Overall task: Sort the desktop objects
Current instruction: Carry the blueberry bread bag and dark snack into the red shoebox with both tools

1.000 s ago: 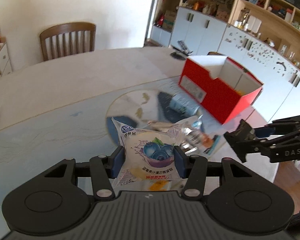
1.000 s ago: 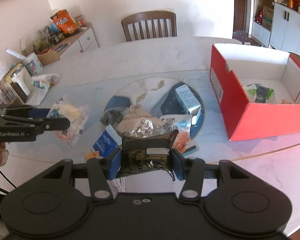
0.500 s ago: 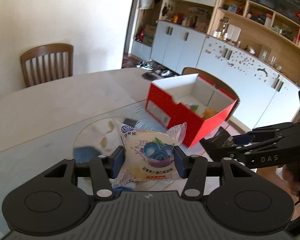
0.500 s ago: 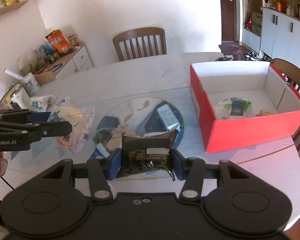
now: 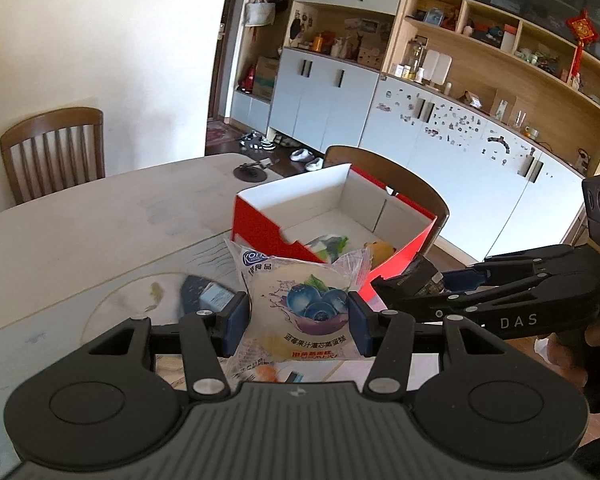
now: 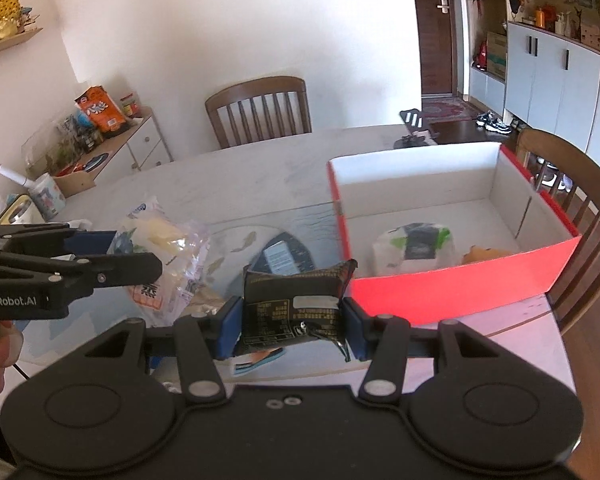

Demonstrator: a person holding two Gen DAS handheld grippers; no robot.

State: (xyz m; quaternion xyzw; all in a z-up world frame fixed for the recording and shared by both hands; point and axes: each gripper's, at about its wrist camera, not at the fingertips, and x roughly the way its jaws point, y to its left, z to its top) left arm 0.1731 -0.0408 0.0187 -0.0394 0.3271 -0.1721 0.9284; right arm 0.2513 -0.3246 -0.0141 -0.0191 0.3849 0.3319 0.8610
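Note:
My left gripper [image 5: 298, 322] is shut on a clear blueberry cake packet [image 5: 303, 312] and holds it in the air in front of the red box [image 5: 260, 220]. My right gripper [image 6: 292, 322] is shut on a dark snack packet [image 6: 292, 304], held above the table left of the red box [image 6: 451, 288]. The box holds a white-and-green wrapped item [image 6: 413, 242] and an orange item [image 6: 481, 254]. The right gripper also shows in the left wrist view [image 5: 415, 288], the left gripper in the right wrist view [image 6: 140, 256].
Loose items lie on a round glass mat [image 6: 240, 240], among them a dark pouch [image 6: 284, 254]. Wooden chairs [image 6: 260, 110] stand at the far side and behind the box [image 6: 579, 208]. A side cabinet with snacks [image 6: 100, 128] stands at the left.
Both grippers have risen and swung toward the red box with their packets; the box now looks closer and its inside shows more.

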